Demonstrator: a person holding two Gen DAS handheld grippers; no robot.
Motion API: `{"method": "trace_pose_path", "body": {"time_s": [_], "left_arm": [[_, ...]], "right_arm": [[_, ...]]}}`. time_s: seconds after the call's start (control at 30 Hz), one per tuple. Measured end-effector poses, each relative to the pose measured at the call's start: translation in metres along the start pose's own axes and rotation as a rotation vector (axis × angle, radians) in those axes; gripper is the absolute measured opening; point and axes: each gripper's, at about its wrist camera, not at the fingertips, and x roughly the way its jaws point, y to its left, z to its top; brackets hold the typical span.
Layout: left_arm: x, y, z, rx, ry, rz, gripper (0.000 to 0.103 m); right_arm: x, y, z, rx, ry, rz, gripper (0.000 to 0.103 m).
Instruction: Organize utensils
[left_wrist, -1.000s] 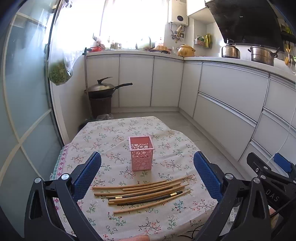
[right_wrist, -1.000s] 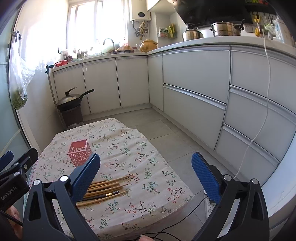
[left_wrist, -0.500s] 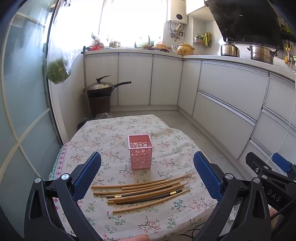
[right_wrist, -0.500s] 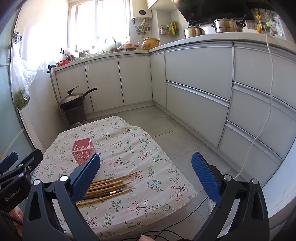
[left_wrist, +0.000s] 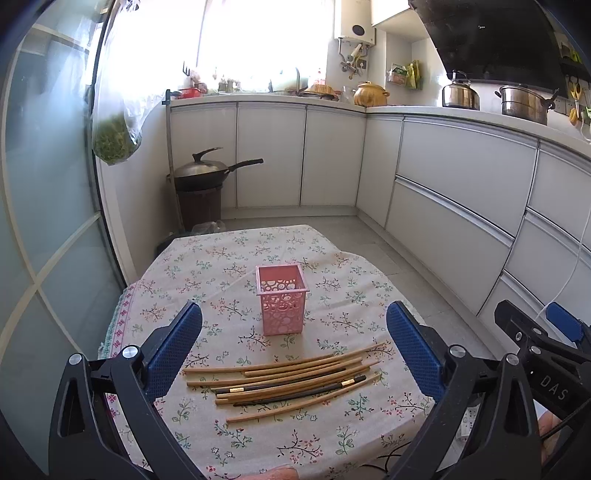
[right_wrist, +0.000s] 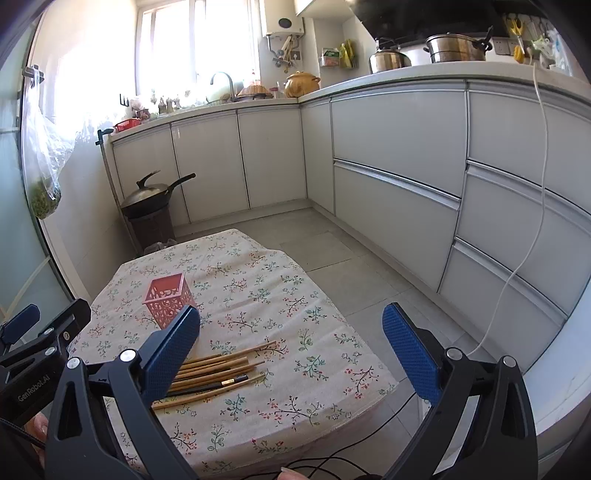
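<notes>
A pink perforated square holder (left_wrist: 282, 304) stands upright and empty on the floral tablecloth (left_wrist: 221, 266). Several wooden and dark chopsticks (left_wrist: 288, 380) lie side by side in front of it. My left gripper (left_wrist: 294, 347) is open and empty, above and short of the chopsticks. In the right wrist view the holder (right_wrist: 168, 300) is at the left, and the chopsticks (right_wrist: 218, 371) are partly hidden behind my left finger. My right gripper (right_wrist: 291, 347) is open and empty, over the table's right part.
A low table carries the cloth; its right edge (right_wrist: 369, 354) drops to the tiled floor. A wok on a bin (left_wrist: 201, 177) stands beyond the table. White cabinets (left_wrist: 454, 192) run along the back and right. A cable (right_wrist: 332, 458) lies below the front edge.
Both grippers moved slightly forward towards the table; holder and chopsticks appear a little closer. Both stay open.
</notes>
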Motion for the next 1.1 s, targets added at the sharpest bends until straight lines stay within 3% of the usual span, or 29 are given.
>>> {"method": "trace_pose_path", "body": {"time_s": [1.1], "left_arm": [[0.002,-0.0006,0.0002,0.005,0.007,0.01,0.096]], "right_arm": [[0.0049,-0.002,-0.0008,-0.001,0.017,-0.001,0.096]]}}
